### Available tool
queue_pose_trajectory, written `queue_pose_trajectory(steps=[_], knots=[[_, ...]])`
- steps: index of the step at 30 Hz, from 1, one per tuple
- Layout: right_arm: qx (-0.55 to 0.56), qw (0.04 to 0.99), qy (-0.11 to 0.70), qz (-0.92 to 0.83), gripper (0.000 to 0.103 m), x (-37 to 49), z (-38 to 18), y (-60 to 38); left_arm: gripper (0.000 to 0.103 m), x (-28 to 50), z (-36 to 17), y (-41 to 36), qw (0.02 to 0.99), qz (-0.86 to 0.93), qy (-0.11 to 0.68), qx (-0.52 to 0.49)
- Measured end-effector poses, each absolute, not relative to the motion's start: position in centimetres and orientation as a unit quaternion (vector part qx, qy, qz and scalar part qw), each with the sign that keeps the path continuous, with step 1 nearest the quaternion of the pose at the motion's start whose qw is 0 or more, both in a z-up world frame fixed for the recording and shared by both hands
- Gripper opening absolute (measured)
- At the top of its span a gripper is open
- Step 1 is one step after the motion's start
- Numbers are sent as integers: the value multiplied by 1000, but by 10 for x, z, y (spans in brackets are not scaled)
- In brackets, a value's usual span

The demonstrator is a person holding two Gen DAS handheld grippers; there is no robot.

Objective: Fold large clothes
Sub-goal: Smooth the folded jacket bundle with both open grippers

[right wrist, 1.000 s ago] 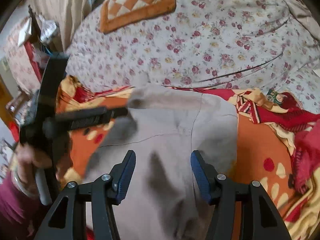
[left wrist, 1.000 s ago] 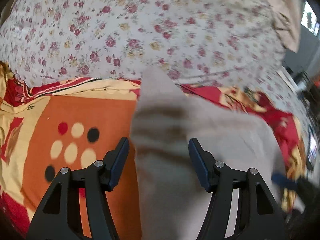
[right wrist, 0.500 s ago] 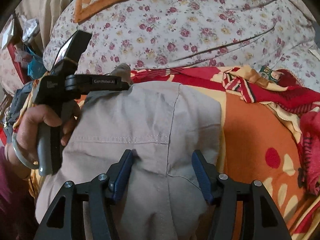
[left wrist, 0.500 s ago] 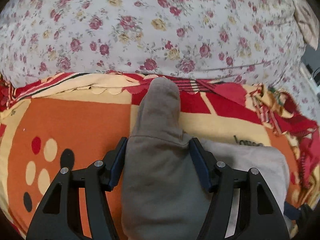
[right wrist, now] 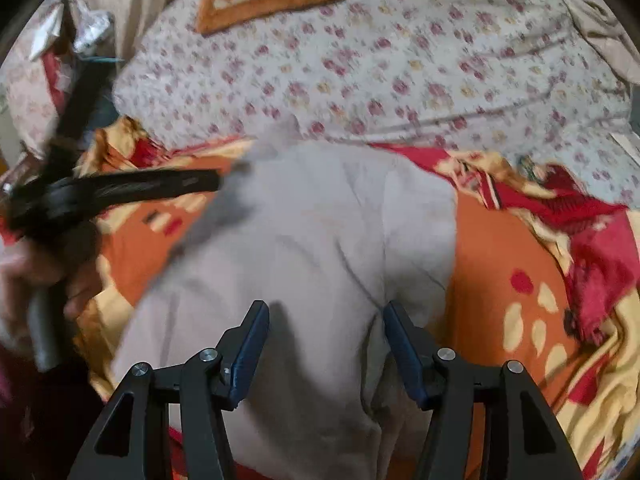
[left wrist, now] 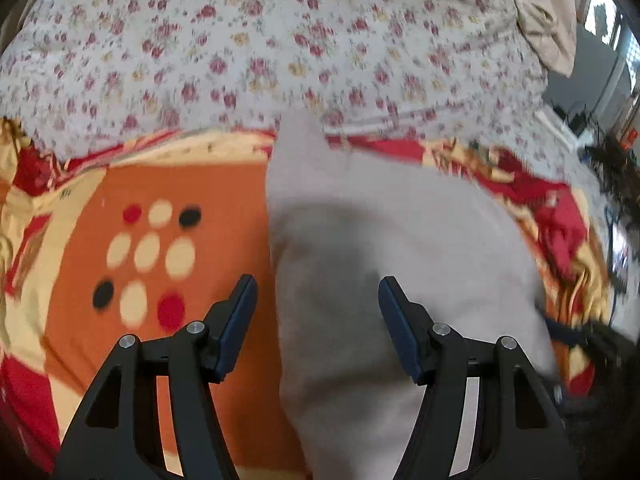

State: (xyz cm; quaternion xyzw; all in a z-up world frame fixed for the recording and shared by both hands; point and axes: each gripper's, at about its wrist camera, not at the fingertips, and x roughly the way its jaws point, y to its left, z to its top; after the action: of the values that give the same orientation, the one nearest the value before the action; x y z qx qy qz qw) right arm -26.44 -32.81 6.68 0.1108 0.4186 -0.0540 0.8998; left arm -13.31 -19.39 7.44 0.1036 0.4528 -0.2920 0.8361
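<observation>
Looking down both wrist cameras, I see the grey garment (right wrist: 320,248) lying on the orange and red patterned blanket (left wrist: 132,360), with the floral bedsheet (left wrist: 280,48) beyond. My left gripper (left wrist: 316,320) hangs over the garment's left edge with its jaws spread apart, gripping nothing. My right gripper (right wrist: 325,344) sits over the middle of the cloth, jaws likewise apart. Both views are blurred.

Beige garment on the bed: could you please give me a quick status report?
Left hand-held gripper open, empty, over garment edge. Right hand-held gripper open above cloth. Beige garment lies folded on orange patterned blanket. Nothing in the way.
</observation>
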Motion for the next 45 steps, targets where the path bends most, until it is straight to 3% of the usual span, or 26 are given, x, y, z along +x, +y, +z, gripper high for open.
queue_pose_trajectory(steps=[5, 11, 14, 19, 45], knots=[[110, 889, 439, -71, 59, -255, 41, -334, 63, -158, 52, -182, 842, -270, 455, 108], [139, 892, 422, -81, 59, -279, 64, -334, 63, -178, 60, -171, 852, -261, 443, 100], [147, 898, 404, -90, 71, -295, 79, -329, 63, -188, 66, -167, 856, -258, 436, 99], [147, 903, 390, -99, 75, -310, 90, -319, 63, -203, 76, -164, 864, -259, 422, 95], [168, 896, 393, -124, 82, -300, 84, -325, 63, -219, 75, -158, 879, -226, 409, 91]])
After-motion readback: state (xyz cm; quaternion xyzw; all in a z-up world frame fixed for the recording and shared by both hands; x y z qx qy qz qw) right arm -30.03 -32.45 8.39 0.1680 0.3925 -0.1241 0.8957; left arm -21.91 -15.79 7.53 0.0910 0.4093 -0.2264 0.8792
